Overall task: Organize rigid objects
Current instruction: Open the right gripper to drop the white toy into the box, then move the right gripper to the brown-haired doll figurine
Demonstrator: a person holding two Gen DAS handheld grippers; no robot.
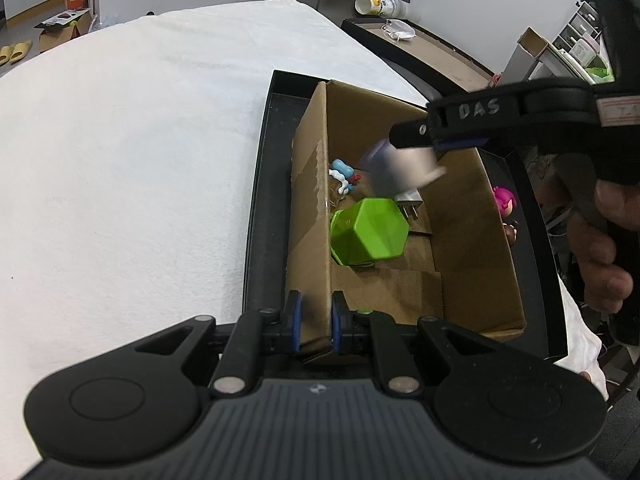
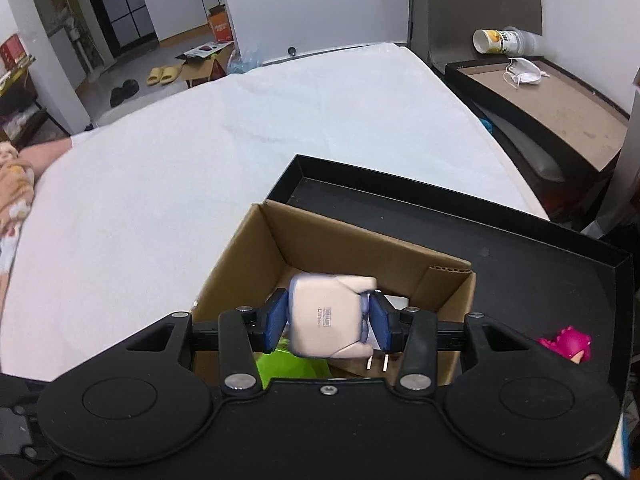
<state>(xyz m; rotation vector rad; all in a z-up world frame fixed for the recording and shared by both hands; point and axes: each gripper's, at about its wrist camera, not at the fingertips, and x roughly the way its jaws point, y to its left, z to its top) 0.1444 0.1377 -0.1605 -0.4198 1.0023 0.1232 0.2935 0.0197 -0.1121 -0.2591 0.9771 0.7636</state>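
A cardboard box (image 1: pixel 464 248) stands in a black tray (image 1: pixel 264 184) on the white-covered table. My left gripper (image 1: pixel 314 322) is shut on the box's near left wall. My right gripper (image 2: pixel 328 320) is shut on a cream toy head (image 2: pixel 330 314) and holds it above the box; it also shows, blurred, in the left wrist view (image 1: pixel 400 170). Inside the box lie a green hexagonal container (image 1: pixel 370 230), a white charger plug (image 1: pixel 410 202) and a small blue-and-white toy (image 1: pixel 344 176).
A pink-haired figurine (image 1: pixel 505 200) lies in the tray beside the box's right wall, also in the right wrist view (image 2: pixel 566 344). A dark side table (image 2: pixel 560 96) with a face mask and a tipped cup stands beyond the table's right edge.
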